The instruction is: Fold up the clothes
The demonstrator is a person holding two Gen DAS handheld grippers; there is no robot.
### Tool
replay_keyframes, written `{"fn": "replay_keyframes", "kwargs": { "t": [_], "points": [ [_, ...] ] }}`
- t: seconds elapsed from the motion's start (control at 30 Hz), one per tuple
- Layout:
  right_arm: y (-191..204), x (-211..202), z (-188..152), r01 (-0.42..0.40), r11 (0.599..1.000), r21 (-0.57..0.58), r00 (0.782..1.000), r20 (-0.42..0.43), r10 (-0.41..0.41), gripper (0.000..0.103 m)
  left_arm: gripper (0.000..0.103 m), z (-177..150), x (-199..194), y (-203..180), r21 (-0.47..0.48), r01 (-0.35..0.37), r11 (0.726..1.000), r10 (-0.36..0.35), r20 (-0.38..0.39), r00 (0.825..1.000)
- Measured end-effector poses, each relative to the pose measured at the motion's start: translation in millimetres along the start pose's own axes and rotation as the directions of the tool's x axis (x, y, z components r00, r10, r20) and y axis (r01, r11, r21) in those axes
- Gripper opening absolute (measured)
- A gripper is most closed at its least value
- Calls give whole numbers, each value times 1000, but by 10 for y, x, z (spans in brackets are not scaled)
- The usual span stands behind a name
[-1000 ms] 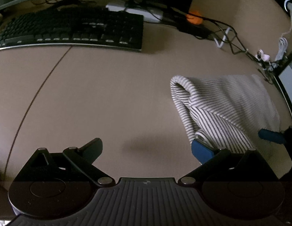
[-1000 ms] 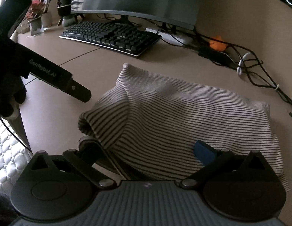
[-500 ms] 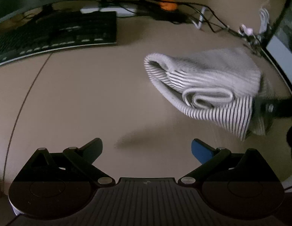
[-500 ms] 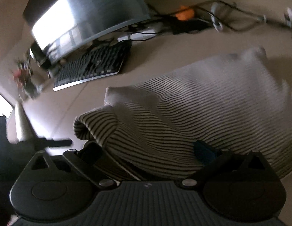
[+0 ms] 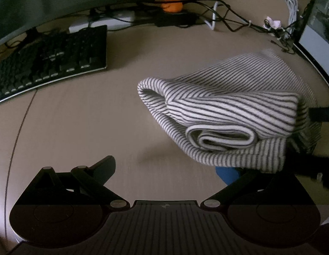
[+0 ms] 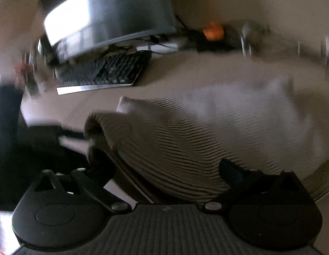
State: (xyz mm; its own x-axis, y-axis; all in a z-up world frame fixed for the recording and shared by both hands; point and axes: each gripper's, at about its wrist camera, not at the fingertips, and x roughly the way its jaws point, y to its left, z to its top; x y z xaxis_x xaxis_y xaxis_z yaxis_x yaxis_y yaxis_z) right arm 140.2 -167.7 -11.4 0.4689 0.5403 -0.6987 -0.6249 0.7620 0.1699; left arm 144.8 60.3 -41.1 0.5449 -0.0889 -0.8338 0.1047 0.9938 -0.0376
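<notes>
Nearest, my left gripper (image 5: 164,167) stands with fingers spread wide over bare desk (image 5: 83,127), holding nothing. Just beyond it, the striped garment (image 5: 228,110) hangs lifted off the desk as a compact bundle with a rolled hem tucked in its layers (folding looks largely done; setting it down flat is what I judge remains). My right gripper (image 6: 166,170) has the cloth bunched across both fingers and appears to carry it, though blur hides the actual pinch. Farther back lie the keyboard (image 5: 49,63), monitor (image 6: 105,17) and cables (image 5: 228,19).
</notes>
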Motion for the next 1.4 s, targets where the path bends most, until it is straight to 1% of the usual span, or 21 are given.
{"fn": "replay_keyframes", "kwargs": {
  "t": [0.1,0.17,0.23,0.3,0.37,0.43,0.47,0.53,0.57,0.63,0.7,0.77,0.87,0.97,1.07,1.13,1.17,1.2,1.23,1.33,1.4],
  "points": [
    [236,-119,-137,66,974,-218,997,40,-59,103,103,44,-5,13,-13,14,1000,-14,6,1000],
    [393,-169,-246,88,934,-347,996,60,-72,103,103,86,-24,10,-15,34,999,-33,16,999],
    [539,-140,-330,113,895,-432,993,82,-86,103,103,135,-27,19,-31,70,997,-69,18,997],
    [651,-40,-351,163,861,-483,986,118,-120,103,103,184,-30,28,-47,107,993,-106,22,994],
    [729,123,-321,233,832,-504,971,174,-166,103,103,233,-32,38,-63,143,988,-142,25,990],
    [741,310,-235,281,821,-497,957,204,-204,102,103,281,-35,47,-78,179,981,-177,29,984],
    [714,389,-170,286,830,-479,956,196,-217,90,103,293,-38,69,-95,197,976,-195,31,980],
    [609,500,-21,269,869,-415,963,148,-227,46,102,290,-78,130,-127,237,963,-234,40,971],
    [557,556,53,261,887,-382,965,123,-231,44,103,272,-105,197,-158,269,950,-265,49,963],
    [435,570,175,223,928,-298,975,87,-206,44,103,235,-158,334,-220,332,917,-325,71,943],
    [376,545,223,205,942,-267,978,81,-190,41,103,212,-166,471,-299,389,872,-380,90,921],
    [354,538,244,195,946,-259,980,78,-181,40,103,228,-98,578,-394,425,815,-422,101,901],
    [362,550,252,189,944,-272,982,79,-174,36,103,358,88,573,-482,445,755,-458,97,883],
    [378,542,227,186,937,-297,982,90,-167,32,103,518,248,593,-558,472,683,-494,124,861],
    [355,539,224,171,936,-307,985,86,-152,32,103,614,274,752,-642,511,572,-511,209,834],
    [351,536,207,169,931,-323,985,90,-147,32,102,676,258,783,-637,488,596,-492,190,850],
    [349,536,198,169,928,-331,985,93,-146,32,103,700,262,763,-623,451,639,-470,148,870],
    [348,535,189,170,925,-340,985,97,-145,32,103,708,281,732,-611,416,673,-452,104,886],
    [349,531,183,169,923,-347,985,99,-144,32,103,712,310,701,-604,389,696,-446,61,893],
    [360,518,175,168,914,-369,985,100,-140,32,103,682,386,595,-588,358,725,-448,-8,894],
    [367,514,161,168,908,-385,985,101,-139,32,103,691,446,532,-587,353,728,-453,-26,891]
  ]
}}
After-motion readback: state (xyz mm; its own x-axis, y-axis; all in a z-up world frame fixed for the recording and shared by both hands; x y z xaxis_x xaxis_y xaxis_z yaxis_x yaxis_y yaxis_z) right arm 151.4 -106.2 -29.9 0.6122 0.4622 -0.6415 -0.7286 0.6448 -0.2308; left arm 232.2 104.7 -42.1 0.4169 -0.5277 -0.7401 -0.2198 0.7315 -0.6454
